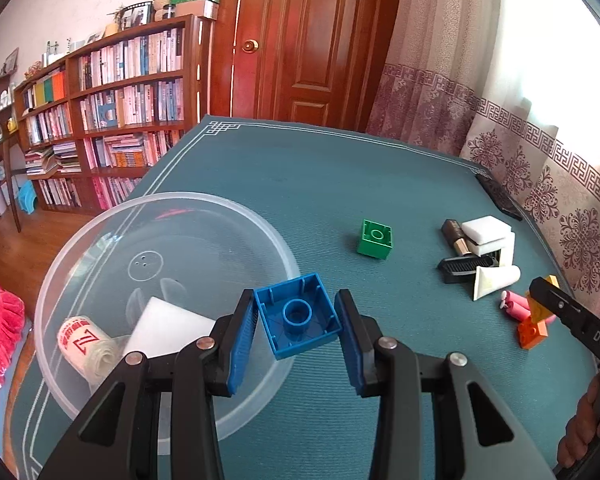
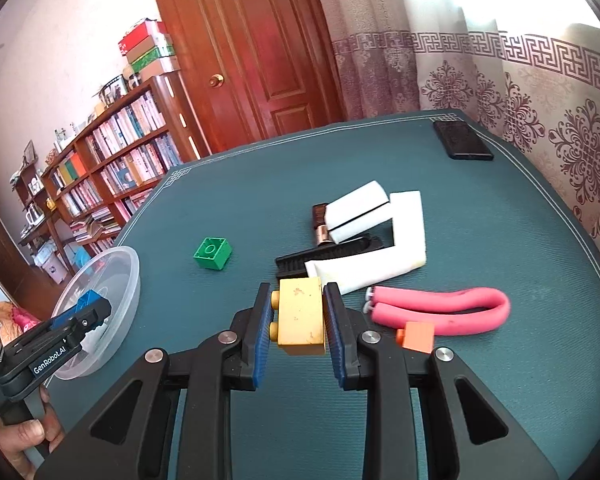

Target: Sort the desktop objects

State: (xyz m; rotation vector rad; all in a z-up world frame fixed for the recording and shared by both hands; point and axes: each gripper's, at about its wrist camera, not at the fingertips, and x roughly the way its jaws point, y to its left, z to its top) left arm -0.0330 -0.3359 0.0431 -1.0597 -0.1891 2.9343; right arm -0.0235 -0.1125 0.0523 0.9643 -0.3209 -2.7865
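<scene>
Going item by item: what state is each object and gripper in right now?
left gripper: holding the blue brick, hollow side facing the camera, by the bowl's rim
right gripper: closed on the yellow brick
clear bowl: upright, holds a paper roll and a white pad
green brick: loose on the mat, stud up
orange brick: loose, beside the pink foam loop
door: shut

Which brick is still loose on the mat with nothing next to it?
The green brick: it sits alone on the mat. The blue brick is in the left gripper, the yellow brick in the right gripper, and the orange brick touches the pink foam loop.
</scene>
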